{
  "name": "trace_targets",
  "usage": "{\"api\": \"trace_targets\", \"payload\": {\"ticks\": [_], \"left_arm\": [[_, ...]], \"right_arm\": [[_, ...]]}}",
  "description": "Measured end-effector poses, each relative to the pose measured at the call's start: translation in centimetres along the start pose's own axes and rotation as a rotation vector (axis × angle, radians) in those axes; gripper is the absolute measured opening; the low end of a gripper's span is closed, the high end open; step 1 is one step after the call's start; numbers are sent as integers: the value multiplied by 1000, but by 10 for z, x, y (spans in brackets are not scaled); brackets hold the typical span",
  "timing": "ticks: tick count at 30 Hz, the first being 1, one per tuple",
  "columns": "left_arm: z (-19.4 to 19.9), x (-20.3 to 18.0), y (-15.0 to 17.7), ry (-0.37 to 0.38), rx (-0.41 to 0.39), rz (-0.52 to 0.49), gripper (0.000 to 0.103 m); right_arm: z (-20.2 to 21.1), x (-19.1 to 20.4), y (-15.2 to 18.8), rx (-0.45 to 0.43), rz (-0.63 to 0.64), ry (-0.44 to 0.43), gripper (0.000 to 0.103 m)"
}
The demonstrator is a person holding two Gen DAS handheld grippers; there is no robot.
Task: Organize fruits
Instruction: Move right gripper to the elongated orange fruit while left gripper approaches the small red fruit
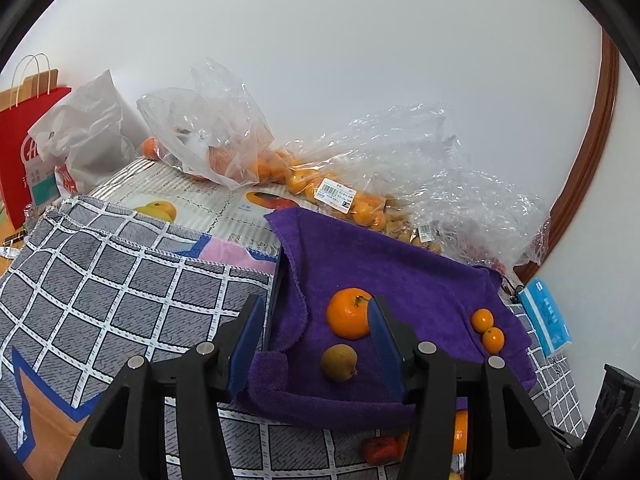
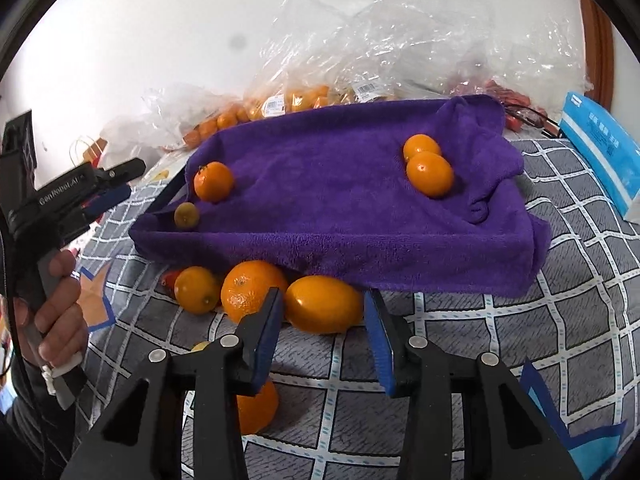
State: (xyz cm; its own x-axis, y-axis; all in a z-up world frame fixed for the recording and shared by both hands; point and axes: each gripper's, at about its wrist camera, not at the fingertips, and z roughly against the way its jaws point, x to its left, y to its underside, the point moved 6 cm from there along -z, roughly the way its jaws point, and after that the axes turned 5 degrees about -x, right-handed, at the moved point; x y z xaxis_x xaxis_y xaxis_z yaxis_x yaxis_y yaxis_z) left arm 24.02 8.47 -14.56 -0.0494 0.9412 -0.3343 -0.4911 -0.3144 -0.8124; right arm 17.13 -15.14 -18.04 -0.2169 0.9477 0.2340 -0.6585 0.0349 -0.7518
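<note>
Right gripper point(image 2: 324, 320) closing around an oval orange fruit point(image 2: 323, 304) at the purple towel's point(image 2: 340, 208) near edge.

Its jaws bracket the fruit; contact cannot be confirmed. At 11 o'clock, two round oranges point(image 2: 252, 290) crowd the left pad, so closing may nudge them away or pinch the towel's hem. Left gripper point(image 1: 316, 340), jaws apart and empty, hovers over the towel. On the towel: four fruits, namely one mandarin point(image 2: 213, 181) and one greenish fruit point(image 2: 186, 214) at 10 o'clock, two kumquats point(image 2: 429, 174) at 1 o'clock.
</note>
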Motion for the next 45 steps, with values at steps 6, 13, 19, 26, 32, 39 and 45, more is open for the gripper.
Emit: {"api": "trace_targets", "payload": {"ticks": [6,13,19,26,32,39,45], "left_arm": [[-1,-1,1,-9,2,-13,51],[-3,2,2,-1,16,5,51],[0,-3,3,-11,-6,-31,51],[-2,-8,6,-12,-2,-52,51],[3,-17,8,17,-11,-85,51],[21,-27,16,87,88,-115,51],[29,-19,51,115,258,-30,50]], "right_arm": [[2,-3,0,-4,-5,-4,41],[25,-13,8,-9,59,81,42],[20,-13,19,23,131,134,48],[8,-17,16,42,103,153,44],[21,-24,12,-22,49,140,44],[30,-39,9,-61,-33,160,44],[32,-38,8,-74,-38,148,44]]}}
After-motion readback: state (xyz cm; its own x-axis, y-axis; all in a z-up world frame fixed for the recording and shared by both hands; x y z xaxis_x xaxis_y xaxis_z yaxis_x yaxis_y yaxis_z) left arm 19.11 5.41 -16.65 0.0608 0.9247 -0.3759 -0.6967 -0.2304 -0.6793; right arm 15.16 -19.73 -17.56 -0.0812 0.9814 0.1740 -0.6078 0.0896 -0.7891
